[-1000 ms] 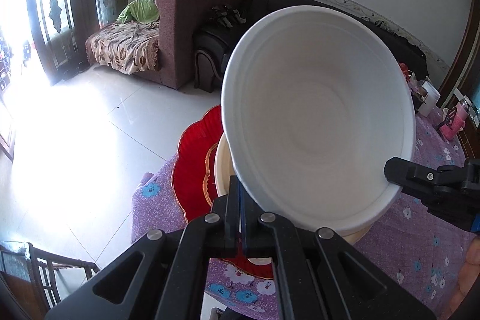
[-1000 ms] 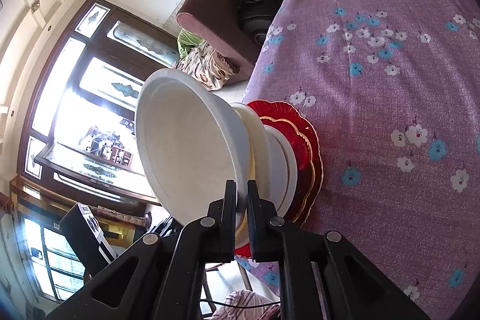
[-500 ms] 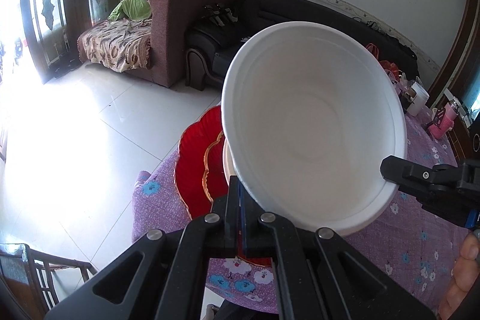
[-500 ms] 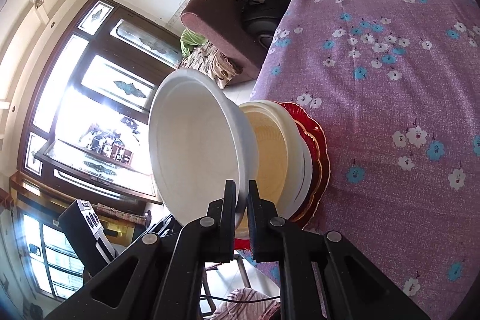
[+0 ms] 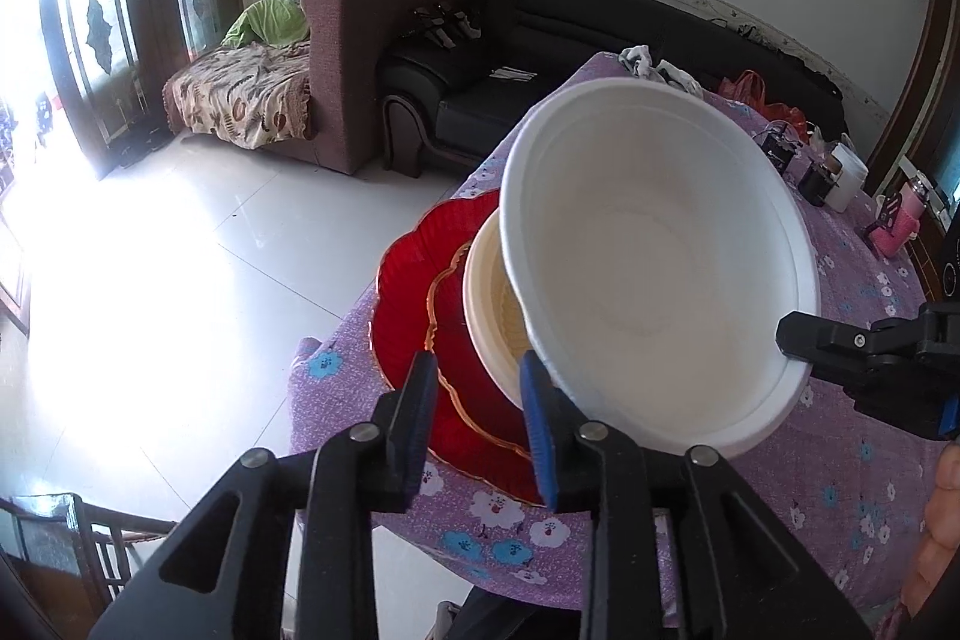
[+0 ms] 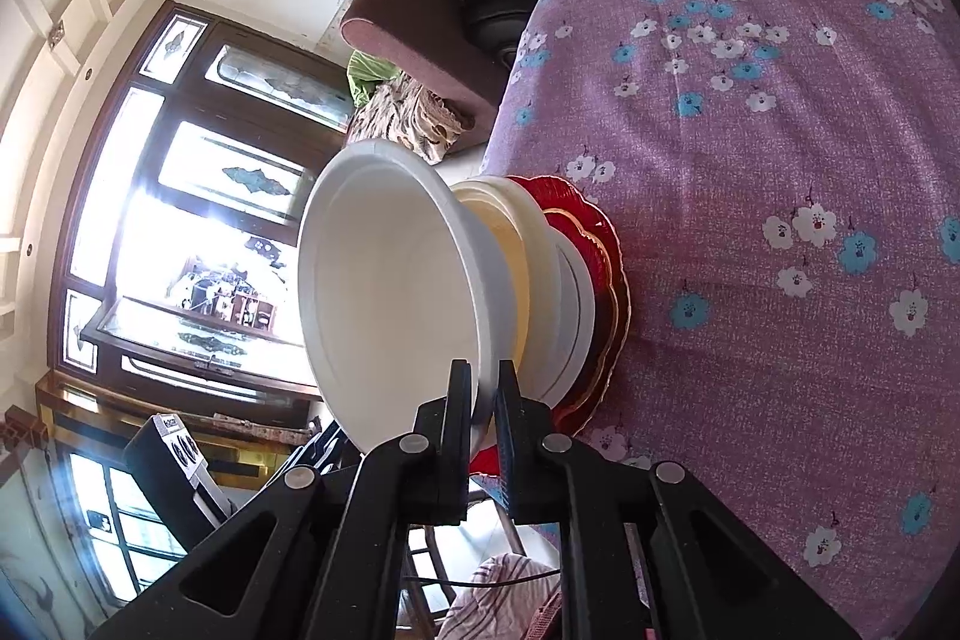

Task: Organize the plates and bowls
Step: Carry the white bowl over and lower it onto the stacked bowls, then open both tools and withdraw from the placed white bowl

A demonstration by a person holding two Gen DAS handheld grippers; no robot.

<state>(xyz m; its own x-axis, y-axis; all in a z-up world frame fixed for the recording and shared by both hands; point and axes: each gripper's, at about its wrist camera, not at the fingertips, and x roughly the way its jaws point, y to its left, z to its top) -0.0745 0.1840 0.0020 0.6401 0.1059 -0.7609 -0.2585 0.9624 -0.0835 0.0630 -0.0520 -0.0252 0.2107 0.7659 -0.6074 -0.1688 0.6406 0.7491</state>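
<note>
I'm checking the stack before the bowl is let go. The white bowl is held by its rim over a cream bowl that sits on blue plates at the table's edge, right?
Not quite: the plates are red with gold rims, not blue, as the left wrist view shows. The rest holds: the right gripper grips the white bowl by its rim over the cream bowl, at the table's edge.

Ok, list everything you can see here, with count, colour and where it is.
white bowl: one, white, tilted over the stack, rim in the right tool
cream bowl: one, cream, on the red plates
red plates: two, red with gold rims, stacked at the table edge
tablecloth: one, purple with flowers, covering the table
sofa: one, brown, by the wall
left tool: one, black, jaws opening, nothing between them
right tool: one, black, shut on the bowl rim
</note>
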